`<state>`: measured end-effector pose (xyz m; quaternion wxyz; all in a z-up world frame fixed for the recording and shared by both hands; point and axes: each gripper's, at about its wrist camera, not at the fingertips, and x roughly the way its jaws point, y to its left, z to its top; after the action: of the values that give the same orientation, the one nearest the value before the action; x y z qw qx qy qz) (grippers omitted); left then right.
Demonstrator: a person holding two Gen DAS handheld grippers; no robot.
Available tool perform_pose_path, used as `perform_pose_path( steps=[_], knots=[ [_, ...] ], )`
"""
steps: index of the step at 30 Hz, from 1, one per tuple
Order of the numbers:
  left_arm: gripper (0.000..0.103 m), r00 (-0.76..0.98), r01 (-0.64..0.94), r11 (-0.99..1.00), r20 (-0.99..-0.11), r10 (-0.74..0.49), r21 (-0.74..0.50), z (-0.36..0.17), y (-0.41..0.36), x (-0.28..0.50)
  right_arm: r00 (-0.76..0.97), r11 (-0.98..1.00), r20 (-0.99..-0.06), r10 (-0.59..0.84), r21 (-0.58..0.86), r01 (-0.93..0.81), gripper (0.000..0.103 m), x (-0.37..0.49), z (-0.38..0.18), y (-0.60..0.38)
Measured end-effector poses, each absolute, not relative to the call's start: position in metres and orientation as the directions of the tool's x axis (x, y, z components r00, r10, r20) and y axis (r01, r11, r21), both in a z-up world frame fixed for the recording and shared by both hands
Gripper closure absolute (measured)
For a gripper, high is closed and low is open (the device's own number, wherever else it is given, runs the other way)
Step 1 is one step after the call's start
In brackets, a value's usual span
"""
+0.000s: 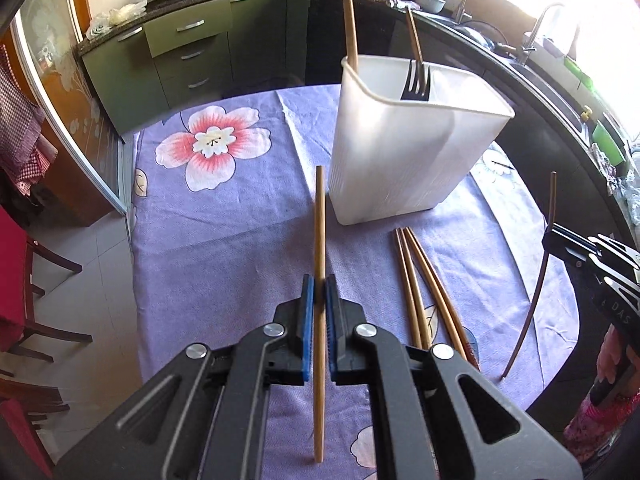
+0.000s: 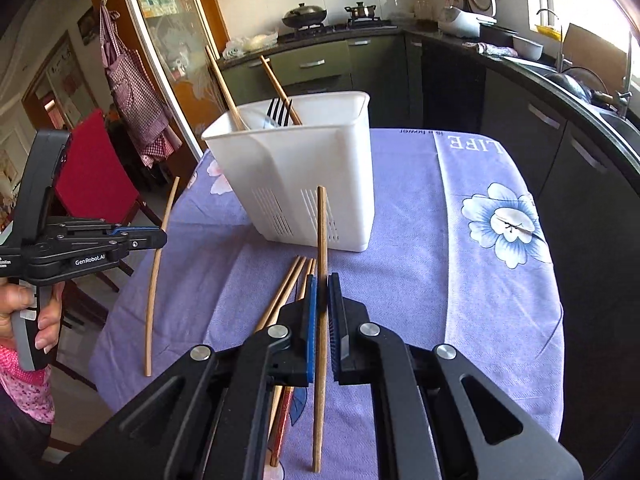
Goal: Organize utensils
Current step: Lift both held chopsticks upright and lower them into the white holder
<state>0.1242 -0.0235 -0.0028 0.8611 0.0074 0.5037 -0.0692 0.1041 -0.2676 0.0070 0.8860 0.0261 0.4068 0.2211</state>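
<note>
Purple-clothed counter (image 1: 224, 232): both grippers, left (image 1: 319, 286) and right (image 2: 322, 286), clench light, stiff wooden chopsticks (image 1: 319, 216) mid-shaft, near the white plastic holder (image 1: 404, 148).

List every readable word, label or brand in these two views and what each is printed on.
"GenRobot.AI": on the side of the left gripper, seen in the right wrist view.
"LIFE": upside down on the purple tablecloth.
"is a flower": smaller, upside down above it, barely legible.
"DAS": partial letters on the right gripper, cut off.
Small white print at the left gripper's rear: unreadable.
</note>
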Motion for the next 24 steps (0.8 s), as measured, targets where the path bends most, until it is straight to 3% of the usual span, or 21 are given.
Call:
perform_pose_path(
  steps=[8, 24],
  knots=[
    [0.097, 0.549, 0.152, 0.987, -0.827, -0.122, -0.045, 0.032, -0.027, 0.095, 0.611, 0.900, -0.669, 0.424, 0.232, -0.370, 0.097, 0.081, 0.027, -0.287],
    [0.097, 0.586, 0.195, 0.979, -0.795, -0.158, -0.051, 0.051, -0.043, 0.084, 0.647, 0.883, -0.607, 0.462, 0.244, -0.402, 0.097, 0.076, 0.046, -0.282]
  ],
)
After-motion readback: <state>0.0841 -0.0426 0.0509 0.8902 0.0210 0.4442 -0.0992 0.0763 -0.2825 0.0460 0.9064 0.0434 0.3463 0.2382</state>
